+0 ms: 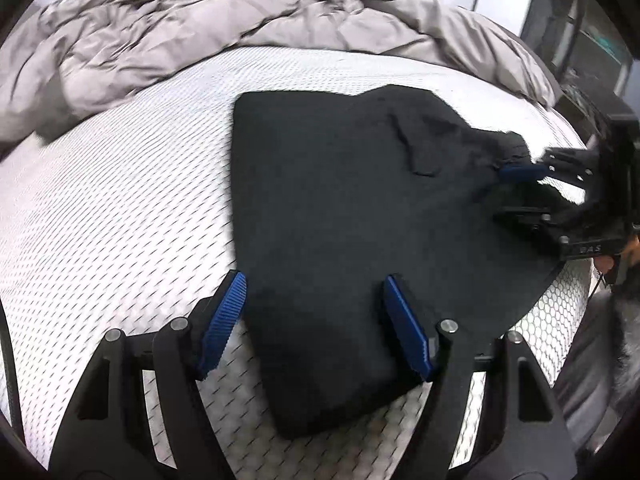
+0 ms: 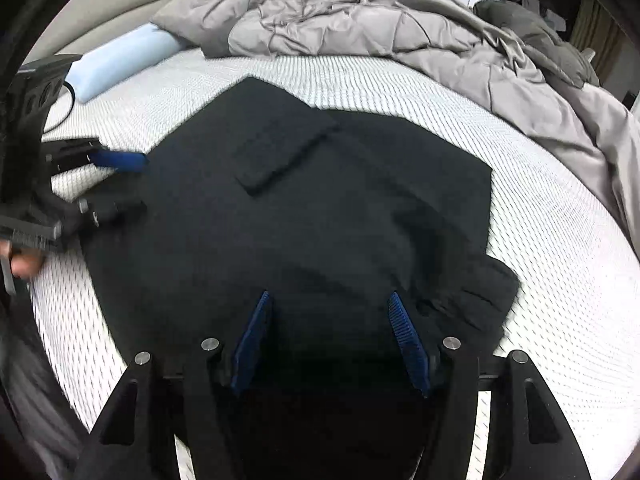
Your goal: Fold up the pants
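On the mattress (image 1: 120, 200), black pants (image 1: 340, 200) lie partly folded, soft and limp; your left gripper (image 1: 314, 322) and right gripper (image 2: 330, 338) gape empty; pinch a hem edge.

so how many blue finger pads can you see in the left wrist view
3. Two are the left gripper's own pads, low in the frame: one at the pants' left edge, one over the pants. One is on the right gripper; its partner is hidden.

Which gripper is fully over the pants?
The right gripper: both blue pads sit over the black pants. The left gripper straddles the edge, one pad over the white mattress.
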The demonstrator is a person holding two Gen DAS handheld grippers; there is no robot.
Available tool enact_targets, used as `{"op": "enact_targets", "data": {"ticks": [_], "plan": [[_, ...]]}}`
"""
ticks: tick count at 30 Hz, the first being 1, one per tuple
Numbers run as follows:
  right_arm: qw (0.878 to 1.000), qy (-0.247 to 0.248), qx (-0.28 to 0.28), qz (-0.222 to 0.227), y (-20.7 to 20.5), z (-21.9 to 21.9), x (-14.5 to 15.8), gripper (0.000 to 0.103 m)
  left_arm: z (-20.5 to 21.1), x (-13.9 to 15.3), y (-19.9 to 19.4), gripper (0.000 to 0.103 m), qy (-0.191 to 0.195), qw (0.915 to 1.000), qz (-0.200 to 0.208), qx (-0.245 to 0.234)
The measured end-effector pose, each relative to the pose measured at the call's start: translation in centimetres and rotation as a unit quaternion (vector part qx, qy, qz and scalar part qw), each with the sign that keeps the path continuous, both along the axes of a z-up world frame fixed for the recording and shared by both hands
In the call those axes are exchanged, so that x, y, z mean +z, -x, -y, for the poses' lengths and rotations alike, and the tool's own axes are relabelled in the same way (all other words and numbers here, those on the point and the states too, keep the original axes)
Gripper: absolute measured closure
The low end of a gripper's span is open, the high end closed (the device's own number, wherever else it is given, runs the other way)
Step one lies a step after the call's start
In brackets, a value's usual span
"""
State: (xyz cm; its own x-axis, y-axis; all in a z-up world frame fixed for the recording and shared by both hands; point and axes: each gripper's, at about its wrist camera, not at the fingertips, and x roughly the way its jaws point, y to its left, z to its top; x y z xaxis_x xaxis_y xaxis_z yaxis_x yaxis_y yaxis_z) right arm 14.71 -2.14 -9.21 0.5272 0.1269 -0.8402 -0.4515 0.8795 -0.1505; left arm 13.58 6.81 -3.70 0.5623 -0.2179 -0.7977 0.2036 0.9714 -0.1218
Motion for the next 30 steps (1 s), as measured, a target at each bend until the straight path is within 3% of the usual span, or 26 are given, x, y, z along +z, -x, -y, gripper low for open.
{"op": "enact_targets", "data": {"ticks": [2, 6, 8, 11, 14, 15, 17, 20, 22, 25, 27, 30], "plan": [[1.0, 0.003, 0.004, 0.003, 0.7, 0.3, 0.6, 0.042, -0.5, 1.4, 0.3, 0.037, 0.004, 0.9998, 0.013, 0.015], [0.998, -0.056, 0.001, 0.028, 1.1, 0.1, 2.8, 0.041, 0.9, 3.7, -1.3, 0.037, 0.026, 0.9985, 0.048, -0.004], [0.998, -0.057, -0.016, 0.033, -0.6, -0.9, 3.0, 0.041, 2.7, 3.3, -3.3, 0.037, 0.018, 0.9987, 0.042, -0.024], [0.999, -0.02, -0.029, 0.0, -3.5, -2.4, 1.6, 0.042, 4.2, 0.3, -6.5, 0.038, 0.001, 0.9995, -0.01, -0.031], [0.999, 0.017, -0.038, -0.034, -5.2, -1.5, -0.8, 0.045, 4.3, -0.3, -6.7, 0.037, -0.006, 0.9985, -0.004, -0.054], [0.999, 0.007, -0.038, -0.033, -4.9, -0.5, -0.7, 0.045, 3.8, -0.1, -6.6, 0.036, 0.0, 0.9984, -0.007, -0.057], [0.999, -0.014, -0.026, -0.028, -3.4, 1.7, 0.2, 0.057, 2.7, -0.2, -6.3, 0.036, 0.004, 0.9988, -0.018, -0.045], [0.998, -0.063, -0.021, -0.019, -1.3, 4.3, 1.5, 0.058, 1.8, 0.5, -5.6, 0.04, -0.004, 0.9992, -0.024, -0.032], [0.998, -0.057, -0.021, -0.008, -0.4, 4.4, 2.0, 0.058, 1.5, 1.8, -5.1, 0.042, -0.009, 0.9997, -0.01, -0.02], [0.998, -0.055, -0.018, 0.016, -0.3, 3.3, 3.3, 0.058, 1.4, 3.7, -5.2, 0.042, 0.002, 0.9992, 0.035, -0.017], [0.998, -0.044, -0.017, 0.035, -1.3, 1.3, 3.8, 0.058, 2.1, 3.8, -6.5, 0.042, -0.005, 0.9993, 0.035, -0.013], [0.999, -0.026, -0.012, 0.024, -3.9, -2.1, 3.2, 0.058, 3.6, 2.6, -9.7, 0.042, 0.0, 0.9998, 0.009, -0.016]]}}
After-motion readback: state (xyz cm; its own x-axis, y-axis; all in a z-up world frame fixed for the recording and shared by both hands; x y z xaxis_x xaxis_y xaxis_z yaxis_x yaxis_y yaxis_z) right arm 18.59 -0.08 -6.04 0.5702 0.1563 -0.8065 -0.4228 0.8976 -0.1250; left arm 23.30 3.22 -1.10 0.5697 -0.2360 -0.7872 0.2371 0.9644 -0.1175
